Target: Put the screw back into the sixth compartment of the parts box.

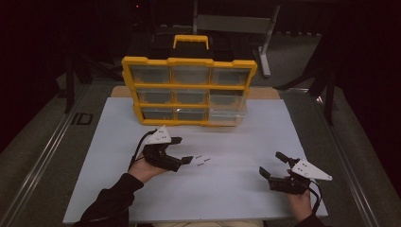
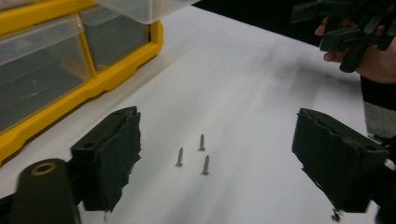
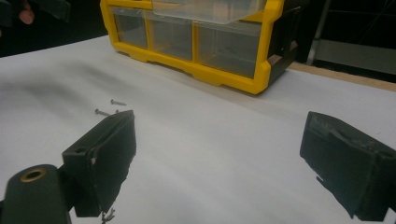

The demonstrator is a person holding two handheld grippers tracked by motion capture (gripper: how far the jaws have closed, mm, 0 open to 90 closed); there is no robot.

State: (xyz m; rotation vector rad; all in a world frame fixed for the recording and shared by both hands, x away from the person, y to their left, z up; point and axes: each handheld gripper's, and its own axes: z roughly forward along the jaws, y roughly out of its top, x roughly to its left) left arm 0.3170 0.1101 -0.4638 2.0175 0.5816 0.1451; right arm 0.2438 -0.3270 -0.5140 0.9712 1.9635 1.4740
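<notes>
High view: the person's left forearm, in a dark sleeve, enters from the bottom edge and angles up and to the right across the white table (image 1: pixel 236 189); its hand cups the left gripper (image 1: pixel 182 151) from below, with the grey three-cornered plate on top and the jaws pointing right, roughly level with the surface. Those jaws stand wide apart with nothing between the pads, and the three small screws (image 1: pixel 203 161) lie on the table just beyond their tips. Left gripper view: the screws (image 2: pixel 196 156) lie close together on bare white surface between the two black jaws but farther out, untouched, each roughly parallel to its neighbours; the yellow drawer organizer (image 2: pixel 70 70) stands at upper left. The right hand holds the right gripper (image 1: pixel 270 165) low near the table's right front corner, well apart from the screws, jaws pointing left and also spread wide and empty. Right gripper view: the screws (image 3: pixel 109 107) appear far off beyond the left jaw, and the organizer (image 3: pixel 201 46), one clear drawer pulled partly out, stands at the table's far side.
</notes>
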